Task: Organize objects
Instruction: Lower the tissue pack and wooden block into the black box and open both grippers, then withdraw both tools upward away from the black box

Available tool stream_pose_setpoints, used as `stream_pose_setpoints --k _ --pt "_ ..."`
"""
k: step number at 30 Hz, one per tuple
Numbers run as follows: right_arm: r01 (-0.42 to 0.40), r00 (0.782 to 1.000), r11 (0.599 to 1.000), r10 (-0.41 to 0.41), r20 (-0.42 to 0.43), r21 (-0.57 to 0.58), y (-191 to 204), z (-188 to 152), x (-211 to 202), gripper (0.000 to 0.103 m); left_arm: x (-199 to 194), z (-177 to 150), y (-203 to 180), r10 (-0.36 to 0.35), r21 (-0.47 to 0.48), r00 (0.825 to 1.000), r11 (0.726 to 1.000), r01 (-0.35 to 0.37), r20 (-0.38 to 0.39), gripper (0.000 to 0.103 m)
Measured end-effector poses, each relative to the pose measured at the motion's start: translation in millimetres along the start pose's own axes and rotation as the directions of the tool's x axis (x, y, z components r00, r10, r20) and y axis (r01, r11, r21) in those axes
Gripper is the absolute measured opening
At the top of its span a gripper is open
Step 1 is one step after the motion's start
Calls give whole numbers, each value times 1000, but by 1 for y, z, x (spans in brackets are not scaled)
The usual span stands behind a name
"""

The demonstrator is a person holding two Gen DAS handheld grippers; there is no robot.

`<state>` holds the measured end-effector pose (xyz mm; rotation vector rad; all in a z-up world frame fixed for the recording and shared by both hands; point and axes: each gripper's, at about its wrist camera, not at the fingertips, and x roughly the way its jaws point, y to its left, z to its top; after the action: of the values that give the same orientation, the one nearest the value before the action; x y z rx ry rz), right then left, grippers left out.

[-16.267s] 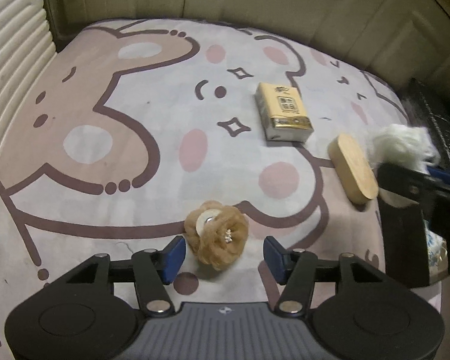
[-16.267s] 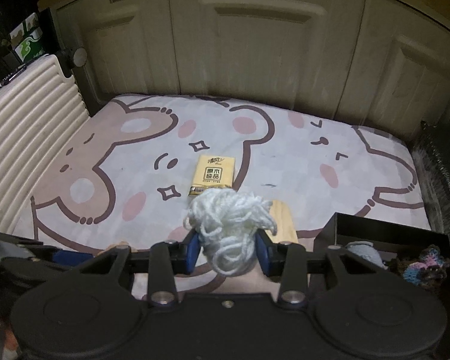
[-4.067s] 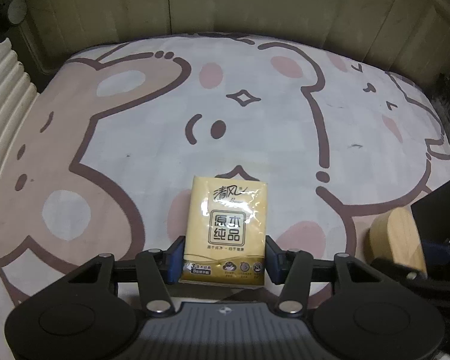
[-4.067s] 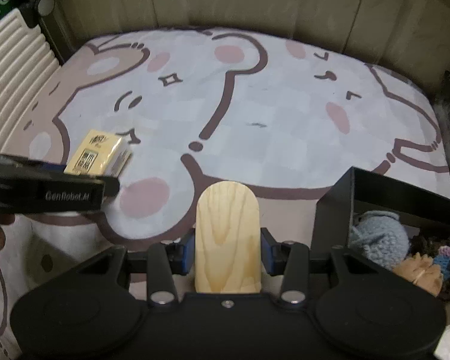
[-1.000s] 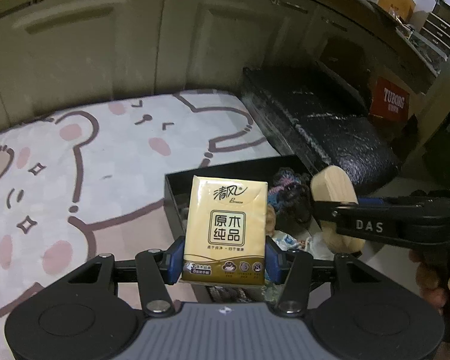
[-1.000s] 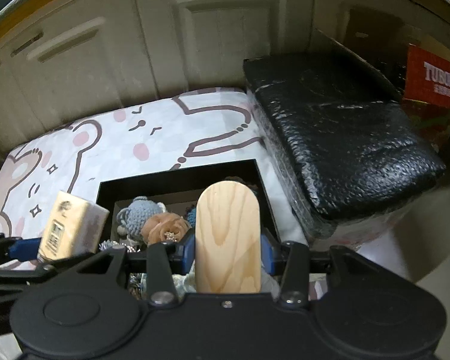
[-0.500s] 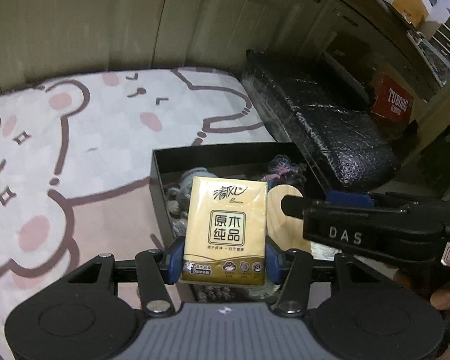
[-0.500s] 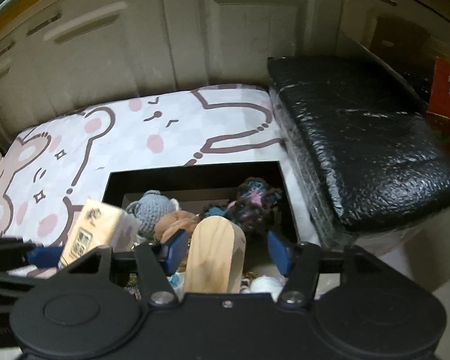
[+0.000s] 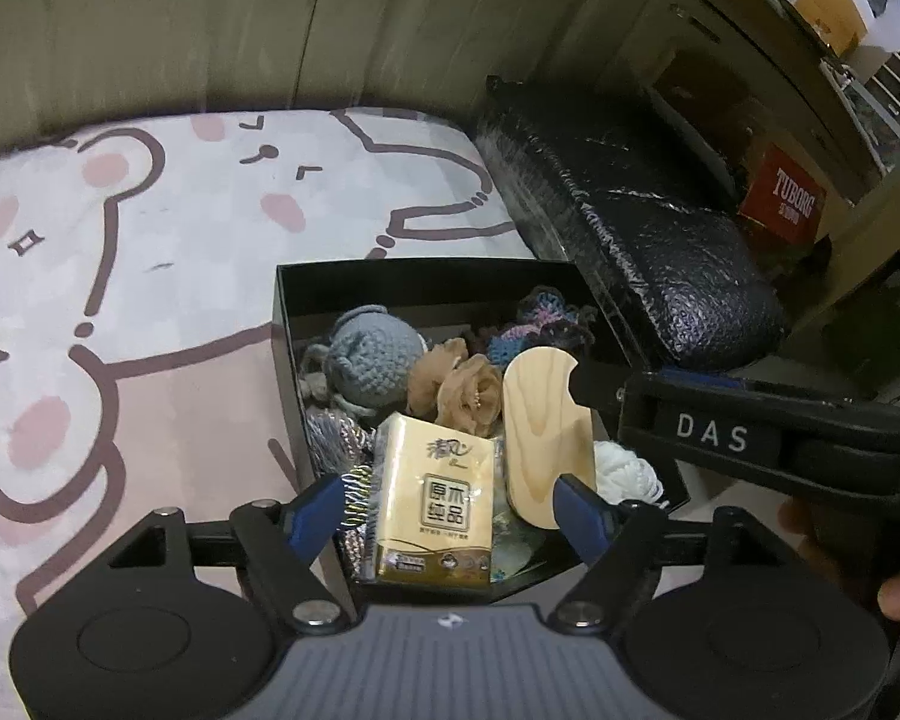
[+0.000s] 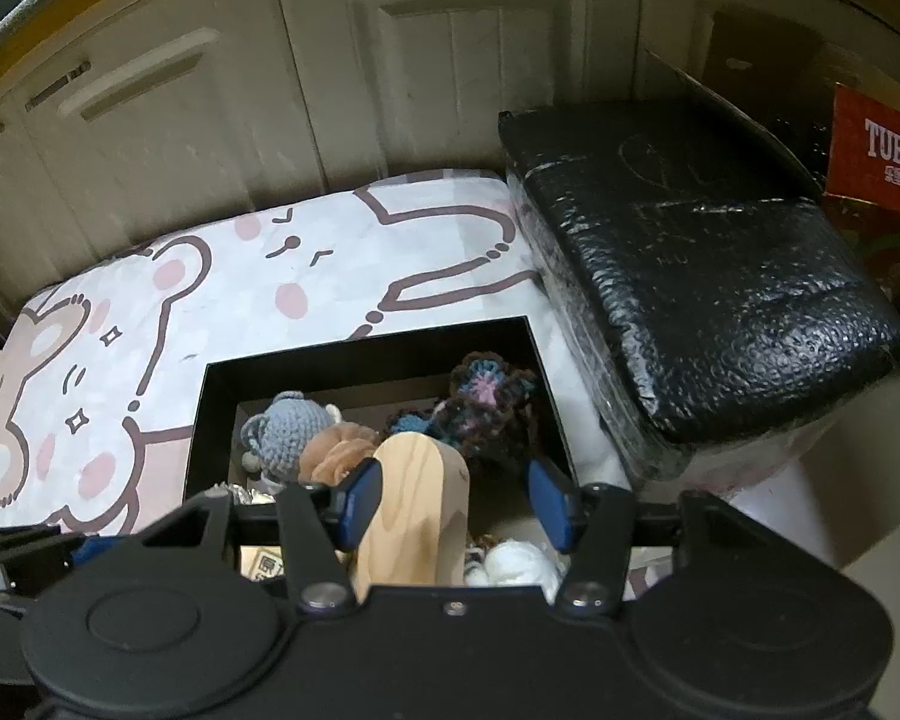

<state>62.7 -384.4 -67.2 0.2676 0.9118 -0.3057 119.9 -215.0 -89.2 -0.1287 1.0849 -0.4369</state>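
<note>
While the black box point(image 9: 426, 282) sits on the cartoon-printed mat point(image 9: 150, 252), everything else groups around it. Inside the box, near its front wall, the yellow tissue pack point(image 9: 435, 501) leans tilted among the other contents, lying between the blue pads of the left gripper point(image 9: 447, 510). That gripper's jaws are opening, and neither pad presses on the pack. Just beside the pack, toward the box's right side, the wooden block point(image 9: 543, 432) stands on end inside the box. In the right wrist view the block point(image 10: 417, 504) rests near the left pad of the right gripper point(image 10: 456, 504), with a clear gap to the other pad; those jaws are closing but do not clamp it. Deeper in the box lie a grey crocheted toy point(image 9: 375, 363), a tan fabric flower point(image 9: 462, 387) and a dark multicoloured crochet piece point(image 10: 489, 399). White yarn point(image 9: 627, 474) sits at the box's front right corner. Beyond the box's right wall lies a black wrapped bundle point(image 10: 690, 276), with a red carton point(image 10: 882, 150) behind it.
</note>
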Motion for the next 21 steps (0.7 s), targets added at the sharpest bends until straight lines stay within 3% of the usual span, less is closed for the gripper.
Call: stream_pose_setpoints --k 13,21 --pt "4 1000 1000 -4 26 -3 6 2 -18 56 -17 3 7 41 -1 999 999 -41 29 77" --pt "26 999 1000 -26 42 2 14 4 -41 68 -44 4 17 109 -8 991 994 -108 72 90"
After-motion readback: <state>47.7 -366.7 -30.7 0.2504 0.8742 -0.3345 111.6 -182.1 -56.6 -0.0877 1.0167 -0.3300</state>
